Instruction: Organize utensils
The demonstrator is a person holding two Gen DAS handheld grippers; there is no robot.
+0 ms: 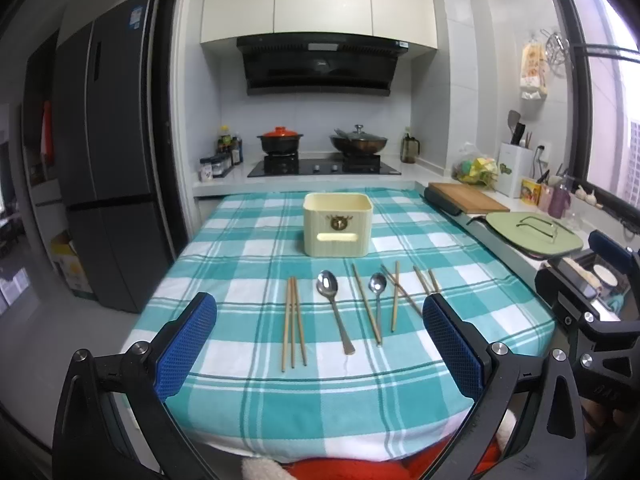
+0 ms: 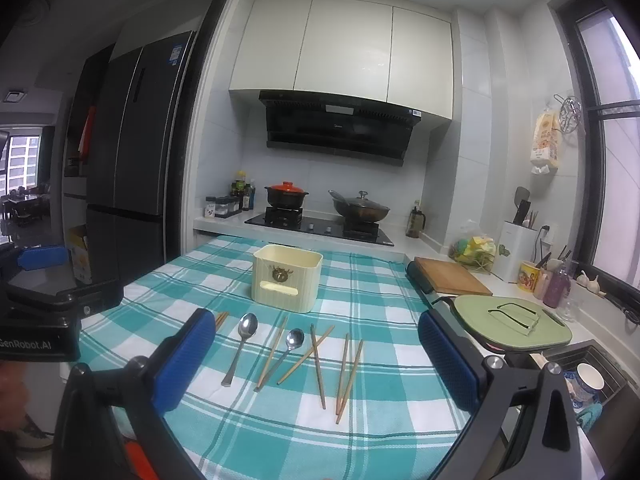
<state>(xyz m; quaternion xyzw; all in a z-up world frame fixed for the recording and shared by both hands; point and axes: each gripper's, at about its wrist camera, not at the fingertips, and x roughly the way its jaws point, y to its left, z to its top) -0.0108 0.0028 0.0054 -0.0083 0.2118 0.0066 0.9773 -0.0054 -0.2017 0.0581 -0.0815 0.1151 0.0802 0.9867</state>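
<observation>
Teal-and-white checked woven cloth (image 1: 248,392) covers the bench, matt. Two polished metal spoons (image 1: 333,307), glossy. Pale wooden chopsticks (image 1: 293,322), matt. Cream ribbed plastic box (image 1: 338,225), smooth. Tool pads (image 1: 188,344): textured blue rubber.

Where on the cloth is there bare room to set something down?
Bare: the near strip of the checked cloth before the utensils, and both sides of the cream bin. Crowded: the row from the chopsticks past both spoons rightward.

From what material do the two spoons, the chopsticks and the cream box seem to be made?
Spoons: probably polished steel, silver and reflective. Chopsticks: likely bamboo or wood, matte tan. Cream box: apparently plastic, smooth, with molded ribs.
</observation>
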